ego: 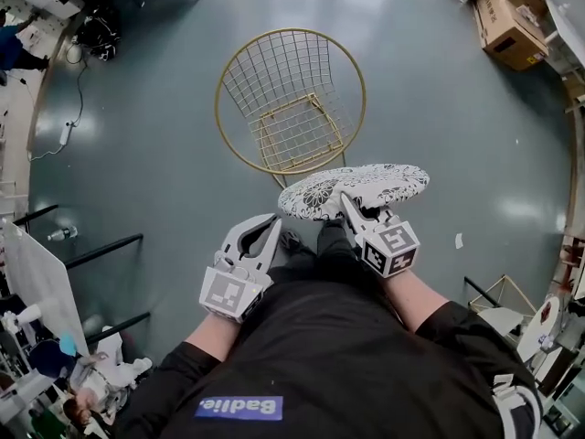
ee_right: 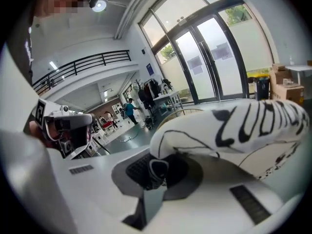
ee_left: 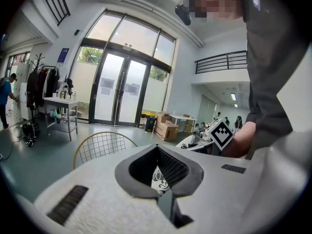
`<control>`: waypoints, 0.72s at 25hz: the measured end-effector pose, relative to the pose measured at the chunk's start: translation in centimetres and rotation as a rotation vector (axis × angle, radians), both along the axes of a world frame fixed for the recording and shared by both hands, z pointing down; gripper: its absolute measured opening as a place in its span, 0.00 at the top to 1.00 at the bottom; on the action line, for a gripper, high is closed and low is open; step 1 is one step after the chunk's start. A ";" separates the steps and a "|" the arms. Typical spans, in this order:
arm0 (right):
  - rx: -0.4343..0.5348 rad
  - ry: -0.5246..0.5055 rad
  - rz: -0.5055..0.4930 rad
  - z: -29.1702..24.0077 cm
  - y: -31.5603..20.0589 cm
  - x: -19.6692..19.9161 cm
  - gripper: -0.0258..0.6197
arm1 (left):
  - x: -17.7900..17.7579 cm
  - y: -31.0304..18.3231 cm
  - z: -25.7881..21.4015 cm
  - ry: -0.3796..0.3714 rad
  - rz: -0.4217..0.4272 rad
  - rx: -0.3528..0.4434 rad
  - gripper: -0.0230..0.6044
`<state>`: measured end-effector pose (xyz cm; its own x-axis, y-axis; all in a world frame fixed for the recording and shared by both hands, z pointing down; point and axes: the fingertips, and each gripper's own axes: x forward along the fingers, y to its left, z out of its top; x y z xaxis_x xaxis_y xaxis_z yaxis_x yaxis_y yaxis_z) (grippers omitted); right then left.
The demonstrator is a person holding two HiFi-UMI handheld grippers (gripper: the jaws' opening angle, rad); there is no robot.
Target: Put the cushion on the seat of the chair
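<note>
One grey floor (ego: 164,154) fills the head view. On it stands one gold wire chair (ego: 291,99), at 12 o'clock from the person, with its seat (ego: 294,137) bare. There is one cushion (ego: 356,188), round and white with a black pattern. It is held in the air at about 5 o'clock from the chair, beside it and not over the seat. Two hand-held grippers are in play. The right hand-held gripper (ego: 351,207) comes in from 5 o'clock of the cushion, its jaws clamped on the cushion's near rim, and the cushion spreads out above them in the right gripper view. The left hand-held gripper (ego: 273,223) sits at 8 o'clock of the cushion, at its left edge. Its jaws are together, with a small scrap of the patterned fabric caught between them.
</note>
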<state>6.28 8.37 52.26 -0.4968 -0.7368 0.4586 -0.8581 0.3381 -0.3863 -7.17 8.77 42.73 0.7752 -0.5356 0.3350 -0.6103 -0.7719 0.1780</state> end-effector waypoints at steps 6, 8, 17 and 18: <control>-0.126 -0.059 -0.040 4.9 -0.7 1.0 0.91 | 1.4 -1.8 0.8 -0.045 -0.058 -0.040 0.94; -0.155 -0.070 -0.058 6.6 -1.3 1.4 0.90 | 2.3 -3.0 1.4 -0.056 -0.077 -0.039 0.94; -0.265 -0.111 -0.161 13.7 -3.9 1.2 0.90 | 6.0 -6.9 2.3 -0.023 -0.157 -0.028 0.94; -0.273 -0.114 -0.165 14.3 -4.3 1.0 0.90 | 6.0 -7.0 2.7 -0.028 -0.158 -0.029 0.94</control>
